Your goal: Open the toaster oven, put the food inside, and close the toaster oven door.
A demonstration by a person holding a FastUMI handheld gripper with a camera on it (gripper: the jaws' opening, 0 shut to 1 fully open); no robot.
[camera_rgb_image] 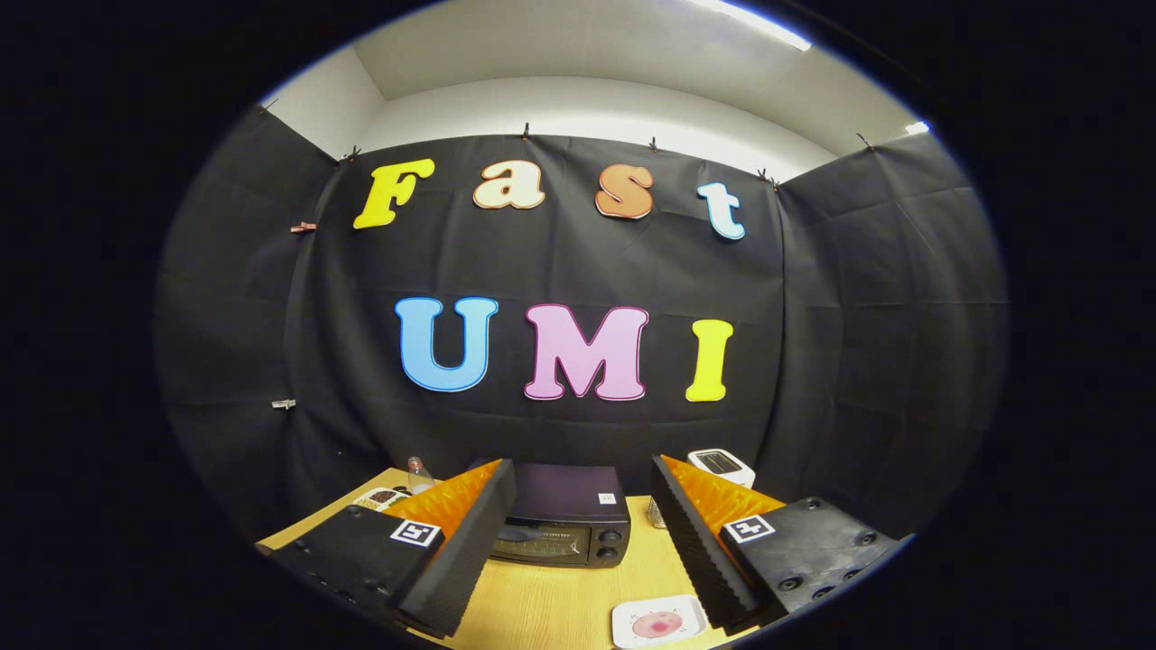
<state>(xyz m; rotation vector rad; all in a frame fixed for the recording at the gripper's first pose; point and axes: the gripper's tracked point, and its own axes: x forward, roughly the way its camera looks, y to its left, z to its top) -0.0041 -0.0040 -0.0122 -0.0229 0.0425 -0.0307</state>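
Plainly, nothing is held yet: the gripper [582,533] stands with its two fingers spread wide and bare air between them, well above the wooden table [560,605].

Going left to right, beyond the left finger at about ten o'clock from the gripper's midpoint sits a small dish [381,497] with something dark in it, and just beside it a small clear bottle [416,473].

Between the fingers, straight ahead at twelve o'clock, the toaster oven [564,525] stands on the table with its glass door [538,543] shut and two knobs [607,543] on the right of its face. It looks a stiff, boxy, fairly heavy thing that should stay put under a pull. I judge the door hinges at its lower edge, so the hold belongs on the handle along its top, though that handle is too small here to make out. The glass wants a gentle hand.

Lower, at about five o'clock near the right finger, a white square plate [657,623] carries a round pink piece of food [657,624]; it looks light and perhaps soft, best pinched by its edges without squeezing hard.

Beyond the right finger, at two o'clock, stands a white appliance [721,466].
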